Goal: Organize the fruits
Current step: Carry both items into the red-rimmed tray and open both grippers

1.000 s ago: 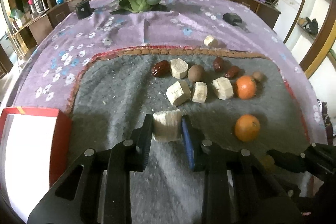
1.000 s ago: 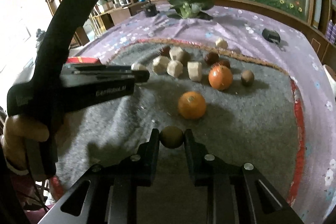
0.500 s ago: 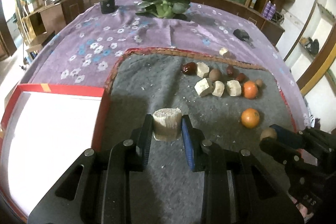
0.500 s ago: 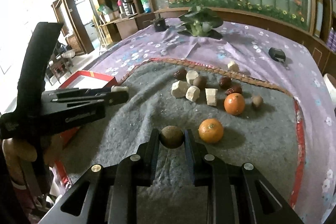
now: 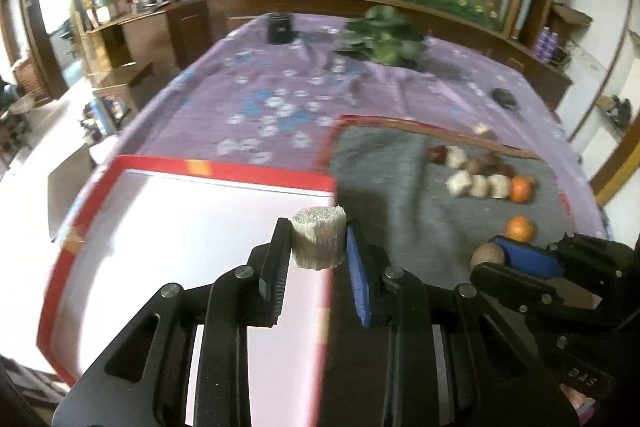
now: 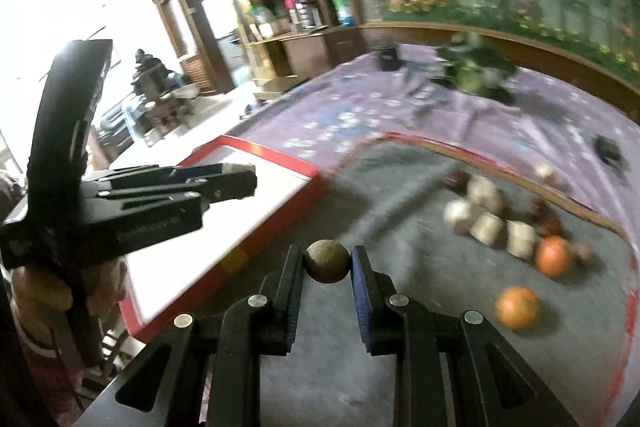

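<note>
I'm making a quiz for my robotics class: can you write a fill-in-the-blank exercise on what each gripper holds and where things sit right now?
1. The left gripper is shut on a pale ____ chunk.
2. The right gripper grips a small round ____ fruit.
3. The left gripper is over the white tray with a ____ rim.
4. ____ oranges lie on the grey mat.

Missing words: sugarcane; brown; red; Two

White tray floor (image 5: 180, 227) bare under left tongs (image 5: 318, 247); raised red rim (image 6: 256, 251) between tray and mat (image 6: 400, 287).
</note>
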Motion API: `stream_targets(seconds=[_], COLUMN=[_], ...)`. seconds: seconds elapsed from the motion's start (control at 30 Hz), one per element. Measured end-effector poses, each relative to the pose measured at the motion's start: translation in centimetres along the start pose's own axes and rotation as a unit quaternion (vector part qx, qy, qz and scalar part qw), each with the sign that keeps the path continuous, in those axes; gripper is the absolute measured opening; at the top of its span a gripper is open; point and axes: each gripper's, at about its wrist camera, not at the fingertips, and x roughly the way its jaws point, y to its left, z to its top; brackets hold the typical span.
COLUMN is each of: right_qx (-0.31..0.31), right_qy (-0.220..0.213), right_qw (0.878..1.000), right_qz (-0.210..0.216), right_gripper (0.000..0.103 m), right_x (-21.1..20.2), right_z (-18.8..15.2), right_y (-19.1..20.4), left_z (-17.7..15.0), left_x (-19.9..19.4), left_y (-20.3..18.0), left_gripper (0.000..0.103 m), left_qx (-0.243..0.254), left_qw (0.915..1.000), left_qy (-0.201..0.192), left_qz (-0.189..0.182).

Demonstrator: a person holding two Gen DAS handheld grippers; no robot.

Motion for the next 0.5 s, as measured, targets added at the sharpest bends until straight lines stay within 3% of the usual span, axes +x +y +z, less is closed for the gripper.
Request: stream_targets(seconds=[0.2, 0.5], right_qx=[-0.022, -0.044], right_qy=[0.008, 0.034], right_qw=[0.999, 0.996], right_qz=[0.037, 0.065], right_gripper=[0.023, 0.023], right_x=[3.9, 9.6], right_z=[2.3, 4.9], right_y=[3.2, 5.5], left_z=[0.0, 0.2], left_x=[1.7, 4.7], left_y=[3.7, 6.8], left_gripper=[0.026, 0.026], left_qx=[-0.025, -0.061], left_qw=[0.9991, 0.9962], left_qy=[0.019, 0.05], left_qz=[0.029, 0.037])
